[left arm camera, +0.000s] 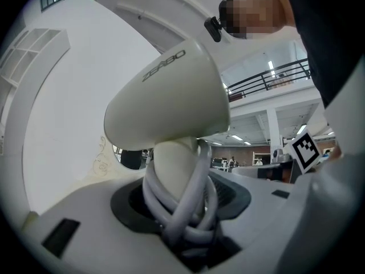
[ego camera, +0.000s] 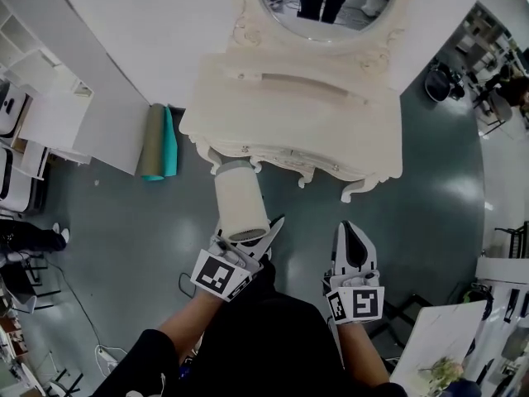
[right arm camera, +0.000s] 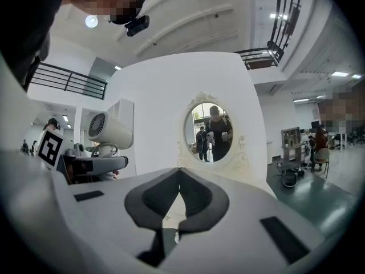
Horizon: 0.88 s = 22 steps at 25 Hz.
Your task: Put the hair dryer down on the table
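Currently: 1 hair dryer [ego camera: 240, 201], cord wound round handle, gripped by left hand-held gripper [ego camera: 252, 242], aloft near front edge of counter [ego camera: 331, 122], seemingly not resting on it. Right hand-held gripper [ego camera: 354, 230] closed, empty. Set-down not yet done.

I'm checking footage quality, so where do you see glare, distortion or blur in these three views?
Head view: evenly lit, soft glare on the floor beside the dressing table. Left gripper view: strong fisheye, dark corners, hair dryer looms large. Right gripper view: bright ceiling lamp, mirror sharp.
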### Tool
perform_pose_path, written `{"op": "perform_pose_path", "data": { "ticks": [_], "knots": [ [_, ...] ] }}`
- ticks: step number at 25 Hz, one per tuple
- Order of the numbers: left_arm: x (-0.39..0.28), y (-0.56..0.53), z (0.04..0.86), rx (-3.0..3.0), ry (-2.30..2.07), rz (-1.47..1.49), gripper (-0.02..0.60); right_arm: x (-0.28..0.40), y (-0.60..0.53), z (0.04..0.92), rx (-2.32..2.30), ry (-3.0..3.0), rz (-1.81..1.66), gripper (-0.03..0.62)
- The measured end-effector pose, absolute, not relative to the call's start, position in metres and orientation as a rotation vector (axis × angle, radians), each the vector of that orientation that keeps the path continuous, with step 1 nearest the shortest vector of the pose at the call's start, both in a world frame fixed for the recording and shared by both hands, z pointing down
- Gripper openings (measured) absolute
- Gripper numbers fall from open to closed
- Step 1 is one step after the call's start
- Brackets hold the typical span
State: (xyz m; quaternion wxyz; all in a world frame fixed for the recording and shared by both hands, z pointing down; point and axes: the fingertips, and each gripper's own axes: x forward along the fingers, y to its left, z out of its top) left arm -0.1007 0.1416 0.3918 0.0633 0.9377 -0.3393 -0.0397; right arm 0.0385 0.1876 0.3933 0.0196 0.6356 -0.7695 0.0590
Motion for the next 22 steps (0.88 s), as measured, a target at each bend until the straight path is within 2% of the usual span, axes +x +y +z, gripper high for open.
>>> {"op": "perform_pose_path", "data": {
  "ticks": [22],
  "knots": [
    [-0.142,0.080,0.410,2.735,-1.021,-0.109,0.227,0.012,0.126,0.409,1.958,-2.341,0.195,0.017]
  ]
}}
